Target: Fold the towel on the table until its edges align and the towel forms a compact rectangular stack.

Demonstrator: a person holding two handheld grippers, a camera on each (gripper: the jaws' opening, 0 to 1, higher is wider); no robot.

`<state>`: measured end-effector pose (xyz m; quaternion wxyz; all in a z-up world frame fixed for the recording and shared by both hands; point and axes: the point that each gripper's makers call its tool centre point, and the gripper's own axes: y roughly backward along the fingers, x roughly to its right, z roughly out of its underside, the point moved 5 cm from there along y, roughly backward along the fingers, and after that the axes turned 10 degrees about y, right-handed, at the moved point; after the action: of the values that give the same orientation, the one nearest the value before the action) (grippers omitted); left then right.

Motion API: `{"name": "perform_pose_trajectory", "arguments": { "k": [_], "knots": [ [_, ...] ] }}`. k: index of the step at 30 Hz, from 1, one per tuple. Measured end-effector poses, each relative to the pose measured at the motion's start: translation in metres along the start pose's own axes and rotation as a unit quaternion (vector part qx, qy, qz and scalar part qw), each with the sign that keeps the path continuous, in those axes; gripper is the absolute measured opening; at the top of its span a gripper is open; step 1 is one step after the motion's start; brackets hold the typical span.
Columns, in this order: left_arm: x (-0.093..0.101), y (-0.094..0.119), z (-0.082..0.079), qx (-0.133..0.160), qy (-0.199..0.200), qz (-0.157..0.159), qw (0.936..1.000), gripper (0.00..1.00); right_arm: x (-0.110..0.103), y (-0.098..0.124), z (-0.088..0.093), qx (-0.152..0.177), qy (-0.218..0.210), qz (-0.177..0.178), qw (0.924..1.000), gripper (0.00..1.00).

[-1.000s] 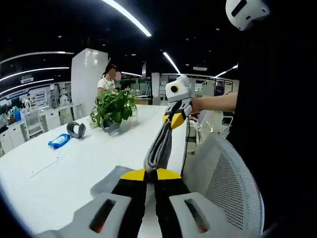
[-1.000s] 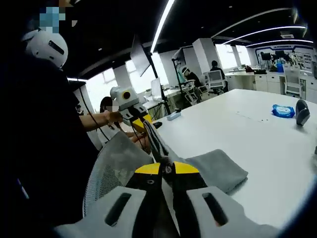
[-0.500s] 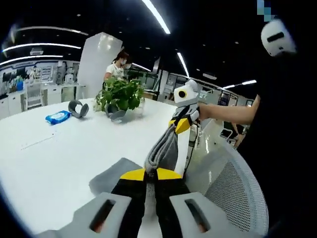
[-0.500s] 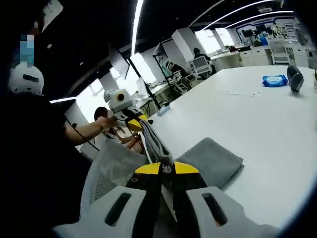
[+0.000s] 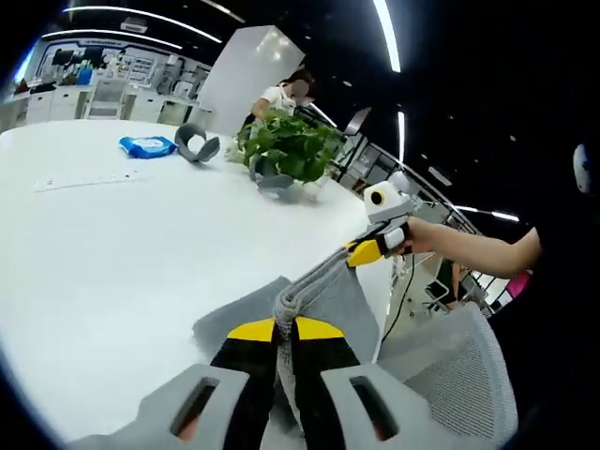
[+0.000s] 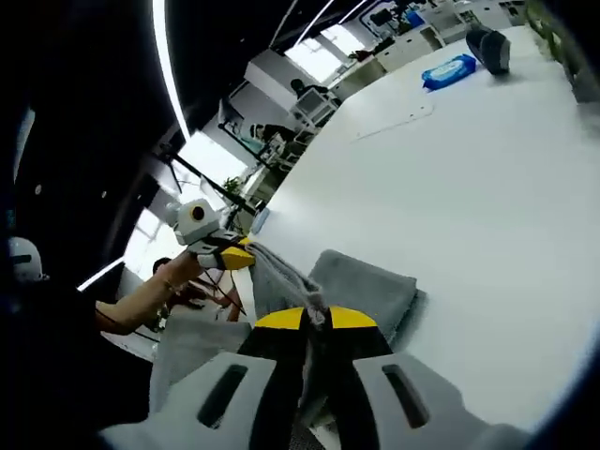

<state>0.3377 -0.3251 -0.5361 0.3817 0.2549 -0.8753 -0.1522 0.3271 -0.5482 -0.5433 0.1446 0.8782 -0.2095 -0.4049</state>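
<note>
A grey towel (image 5: 330,291) is stretched between both grippers over the near edge of the white table (image 5: 112,234). My left gripper (image 5: 285,324) is shut on one bunched corner of it. In the left gripper view the right gripper (image 5: 364,251) pinches the other corner at centre right, held by a hand. In the right gripper view my right gripper (image 6: 315,319) is shut on the towel (image 6: 366,286), whose folded part lies on the table (image 6: 487,178). The left gripper (image 6: 230,255) shows at left in that view, gripping the towel's far corner.
A potted green plant (image 5: 289,152), a blue wipes pack (image 5: 147,145) and a grey curved object (image 5: 197,144) stand at the table's far side. A mesh chair back (image 5: 450,375) sits just off the table edge. A person stands behind the plant. A white strip (image 5: 89,178) lies on the table.
Both views have tipped down toward the tabletop. The stretched towel span has come lower and closer to the table, with more of the towel lying on the surface.
</note>
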Motion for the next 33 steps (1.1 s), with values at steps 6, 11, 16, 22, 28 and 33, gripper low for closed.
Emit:
{"name": "perform_pose_trajectory", "arguments": {
  "k": [6,11,16,22,28,33],
  "knots": [
    [-0.029,-0.020,0.011,-0.025,-0.001,-0.077,0.9967,0.05,0.024,-0.021,0.007,0.000,0.000,0.048,0.9988,0.05],
    [-0.037,-0.034,0.021,-0.028,-0.030,-0.130,0.9907,0.05,0.036,-0.028,0.015,-0.029,0.062,0.101,0.9925,0.05],
    [-0.039,-0.041,0.029,-0.032,-0.159,-0.179,0.9704,0.08,0.042,-0.036,0.024,-0.065,0.220,0.162,0.9597,0.08],
    [-0.040,-0.028,0.021,0.004,-0.211,-0.229,0.9504,0.23,0.032,-0.028,0.014,-0.079,0.371,0.235,0.8950,0.20],
    [0.003,-0.005,0.029,0.004,-0.235,-0.147,0.9608,0.25,-0.019,-0.007,0.025,-0.065,0.408,0.188,0.8912,0.21],
    [0.043,-0.003,0.070,-0.090,-0.320,-0.087,0.9393,0.25,-0.056,-0.006,0.064,-0.104,0.401,0.126,0.9014,0.22]
  ]
}}
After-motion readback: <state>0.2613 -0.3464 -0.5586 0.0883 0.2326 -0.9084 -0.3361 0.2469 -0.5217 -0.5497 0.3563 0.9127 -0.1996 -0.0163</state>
